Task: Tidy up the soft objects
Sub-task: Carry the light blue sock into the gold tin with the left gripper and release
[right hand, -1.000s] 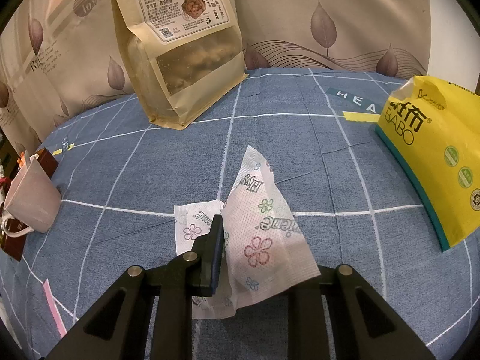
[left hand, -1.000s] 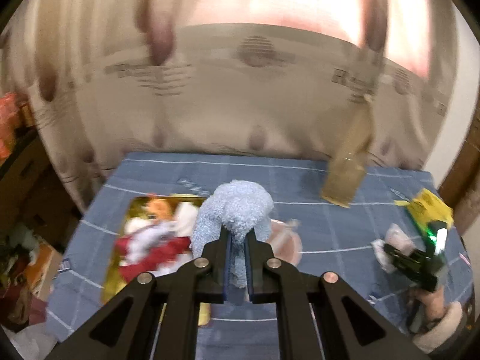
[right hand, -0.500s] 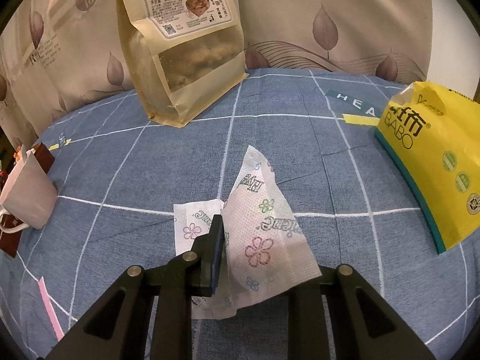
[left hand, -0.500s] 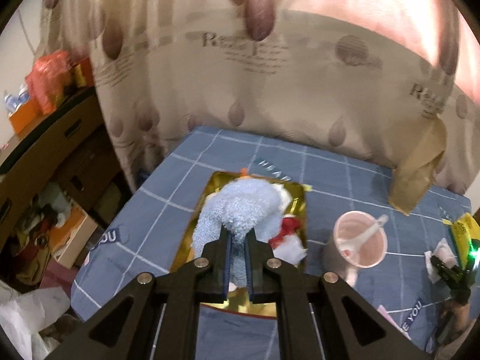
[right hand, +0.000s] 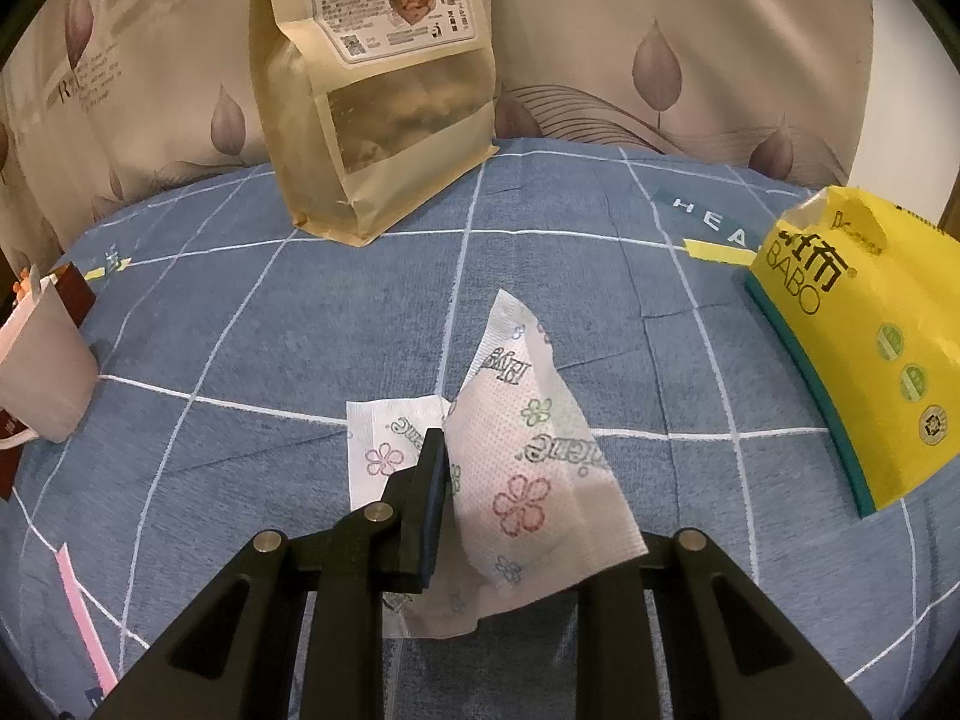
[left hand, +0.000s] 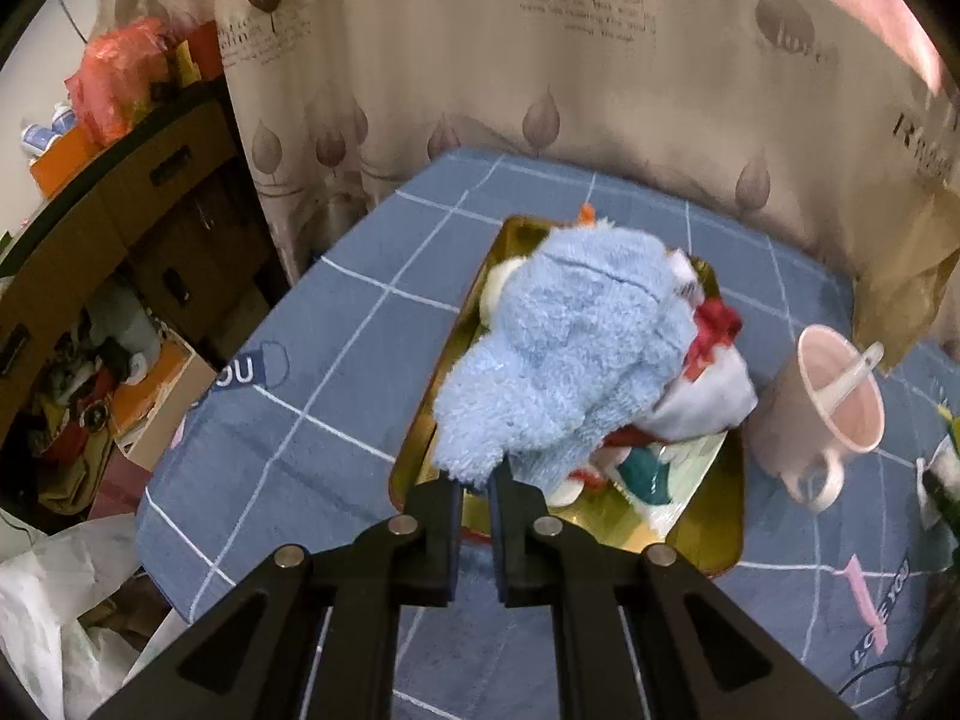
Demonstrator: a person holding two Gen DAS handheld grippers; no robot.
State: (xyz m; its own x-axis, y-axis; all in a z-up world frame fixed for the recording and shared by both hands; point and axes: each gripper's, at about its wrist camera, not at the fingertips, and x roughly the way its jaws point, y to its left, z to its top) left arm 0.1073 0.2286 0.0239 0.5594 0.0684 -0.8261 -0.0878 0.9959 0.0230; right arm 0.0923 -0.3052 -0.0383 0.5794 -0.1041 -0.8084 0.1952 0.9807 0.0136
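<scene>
My left gripper (left hand: 477,483) is shut on a fluffy light-blue plush toy (left hand: 570,348) and holds it over the gold tray (left hand: 708,546). A red-and-white plush (left hand: 714,360) and a teal-and-white item (left hand: 648,468) lie in the tray under it. In the right wrist view a floral printed tissue (right hand: 528,468) lies between the fingers of my right gripper (right hand: 516,516). It drapes over the right finger and hides it. The left finger (right hand: 429,492) stands beside the tissue with a wide gap to the right arm.
A pink mug (left hand: 834,414) with a white spoon stands right of the tray, also at the left edge of the right wrist view (right hand: 42,372). A kraft snack bag (right hand: 384,96) stands at the back. A yellow tissue pack (right hand: 858,348) lies right. Table edge and floor clutter lie left.
My left gripper has carried the blue plush leftward and lowered it over the gold tray. The right gripper and tissue have stayed almost still.
</scene>
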